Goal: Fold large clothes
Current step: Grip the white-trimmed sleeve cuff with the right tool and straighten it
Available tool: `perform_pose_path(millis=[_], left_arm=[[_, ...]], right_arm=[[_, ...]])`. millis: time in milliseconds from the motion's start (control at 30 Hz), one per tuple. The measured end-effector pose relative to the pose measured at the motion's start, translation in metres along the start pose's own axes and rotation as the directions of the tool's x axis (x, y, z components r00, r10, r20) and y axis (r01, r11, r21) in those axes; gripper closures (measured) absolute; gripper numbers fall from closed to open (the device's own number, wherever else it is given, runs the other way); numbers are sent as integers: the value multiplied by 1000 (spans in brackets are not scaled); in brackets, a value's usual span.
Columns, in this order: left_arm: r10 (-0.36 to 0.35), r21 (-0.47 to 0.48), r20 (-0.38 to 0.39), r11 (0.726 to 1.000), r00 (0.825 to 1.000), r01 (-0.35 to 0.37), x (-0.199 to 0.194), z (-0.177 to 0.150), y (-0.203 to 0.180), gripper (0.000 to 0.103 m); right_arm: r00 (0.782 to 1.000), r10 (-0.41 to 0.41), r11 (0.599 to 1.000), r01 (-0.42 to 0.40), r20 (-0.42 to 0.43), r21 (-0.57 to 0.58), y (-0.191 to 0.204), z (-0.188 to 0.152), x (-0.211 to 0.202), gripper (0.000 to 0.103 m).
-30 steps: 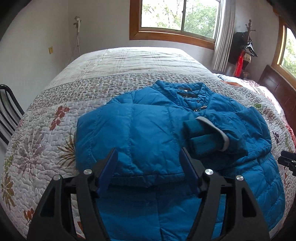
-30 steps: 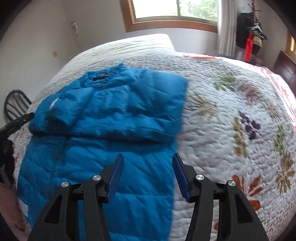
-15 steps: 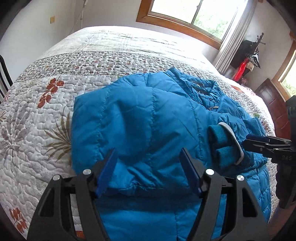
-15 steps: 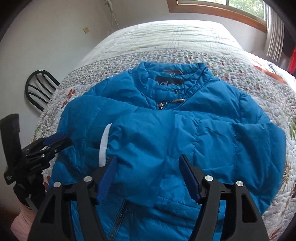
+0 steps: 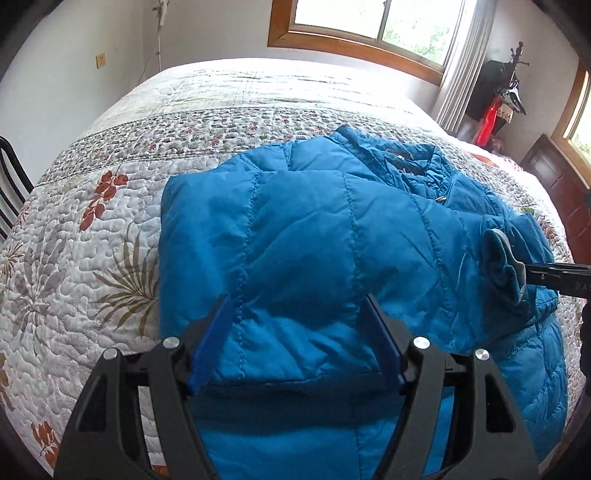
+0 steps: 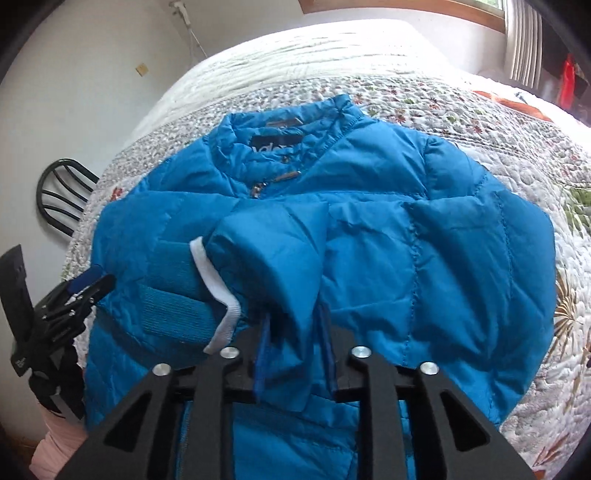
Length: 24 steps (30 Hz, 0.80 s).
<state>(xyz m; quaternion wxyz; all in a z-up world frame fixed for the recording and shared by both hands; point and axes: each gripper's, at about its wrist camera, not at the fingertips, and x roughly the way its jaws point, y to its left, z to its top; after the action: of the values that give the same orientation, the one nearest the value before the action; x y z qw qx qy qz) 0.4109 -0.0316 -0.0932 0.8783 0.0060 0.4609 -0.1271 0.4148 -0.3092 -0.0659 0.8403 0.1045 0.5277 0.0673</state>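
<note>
A: The right tongs (image 6: 293, 349) are closing, a fold of the blue puffer jacket's (image 6: 369, 258) sleeve (image 6: 269, 266) between their blue pads; whether the pads press on it yet cannot be told. The left tongs (image 5: 295, 343) stand wide apart over the jacket's other folded sleeve, with fabric between the pads and no grip visible.

B: And the jacket?

A: It lies on a bed (image 5: 229, 96), collar toward the far end, both sleeves folded across the chest. The right sleeve ends in a ribbed cuff (image 6: 173, 306) edged in white.

B: The surface?

A: A white quilted bedspread (image 5: 74, 258) printed with red, brown and green leaves, crossed by a band of small flowers.

B: The room?

A: White walls and a wood-framed window (image 5: 369, 26) with a pale curtain (image 5: 461, 62) beyond the bed. A black chair (image 6: 62, 192) stands at the bed's side, and dark and red items hang on a stand (image 5: 498, 96) in the corner, beside dark wooden furniture (image 5: 554, 192).
</note>
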Motion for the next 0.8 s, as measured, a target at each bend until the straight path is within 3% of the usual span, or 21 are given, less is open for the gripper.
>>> perform_pose_path(millis=[100,167,200,233,300,467,533,567,633,733,800], left_arm=[[-3,-3,6,1000,1000,3,-4,1,0,32],[-3,-1,11,1000,1000,3,-6,1,0,32],[-4,0,10,1000,1000,4,-6,1,-1,32],[-2,0,9,1000,1000,2,-6,1,-1,31],[3,-2,8,1000,1000,-3,-6,1,-1,31],[-2,-4,4,1000,1000,2,-4,1,1,31],[-3,-5,2,1000,1000,3,-3,1,1,31],[-2,-4,1,1000,1000,2,-2,1,1,31],[-1,-3,0,1000,1000,1,-2,1,2,30],[0,-5,-3,1000,1000,0,0,1,3,30],[-3,-8,-6,1000,1000,3,1,1,4,30]], right_arm=[[992,-59,996,65,108,-54,12,-5,-30,63],[985,-70,991,87,157,-104,27,-7,-43,54],[985,-58,988,80,164,-130,34,-6,-45,45],[985,-42,984,70,167,-161,43,-6,-45,37],[987,-39,971,74,154,-226,61,-5,-36,31],[987,-140,940,157,78,-301,90,-4,9,30],[985,-166,942,171,43,-288,87,-3,26,52],[988,-149,949,154,40,-274,83,-2,28,57],[995,-94,969,101,41,-224,71,0,20,76],[997,46,994,-39,57,-106,39,2,-2,89],[992,95,995,-94,79,-24,11,1,-17,89]])
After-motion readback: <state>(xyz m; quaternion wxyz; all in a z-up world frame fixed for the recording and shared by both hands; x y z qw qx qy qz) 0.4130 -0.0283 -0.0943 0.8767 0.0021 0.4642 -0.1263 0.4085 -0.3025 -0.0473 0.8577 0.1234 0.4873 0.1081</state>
